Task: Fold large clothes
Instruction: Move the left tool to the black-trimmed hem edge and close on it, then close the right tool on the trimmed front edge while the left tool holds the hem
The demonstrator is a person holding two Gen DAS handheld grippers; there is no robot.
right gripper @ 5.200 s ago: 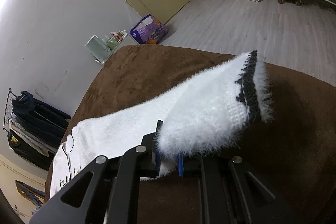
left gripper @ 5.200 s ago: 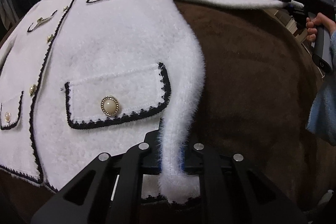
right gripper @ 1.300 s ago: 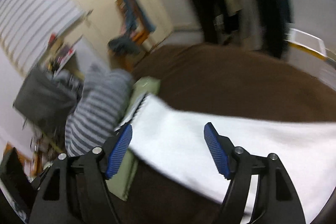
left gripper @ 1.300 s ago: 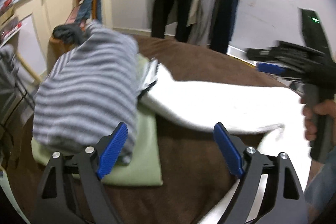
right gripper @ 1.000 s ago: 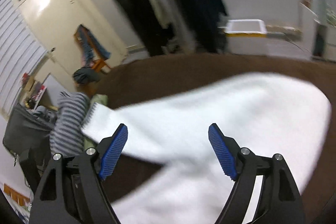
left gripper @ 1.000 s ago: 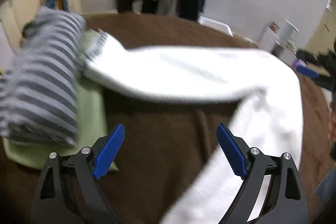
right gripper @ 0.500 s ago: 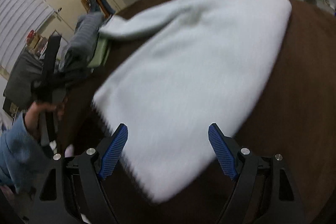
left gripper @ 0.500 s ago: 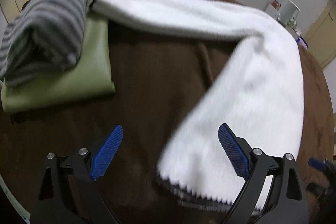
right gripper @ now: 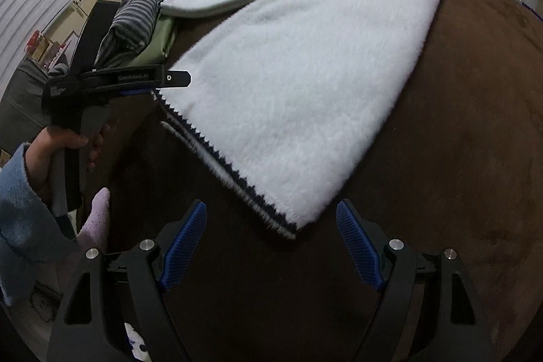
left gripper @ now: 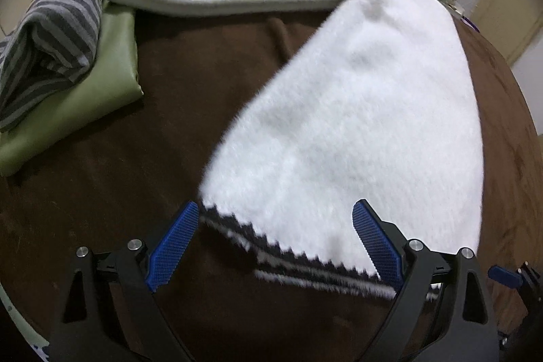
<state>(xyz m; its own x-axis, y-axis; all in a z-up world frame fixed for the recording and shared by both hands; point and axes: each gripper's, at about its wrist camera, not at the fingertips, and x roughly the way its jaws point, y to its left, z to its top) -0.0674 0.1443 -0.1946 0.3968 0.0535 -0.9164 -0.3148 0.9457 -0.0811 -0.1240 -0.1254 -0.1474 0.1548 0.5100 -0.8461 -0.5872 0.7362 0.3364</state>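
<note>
left wrist view: the white fuzzy jacket lay on the brown bed — both left gripper and right gripper jaws released, grasping nothing.

A brown plush bed cover carries everything. A white fuzzy jacket lies on it from centre toward 1 o'clock. At 10 o'clock rests a folded green garment, a grey striped sweater stacked on top.
</note>
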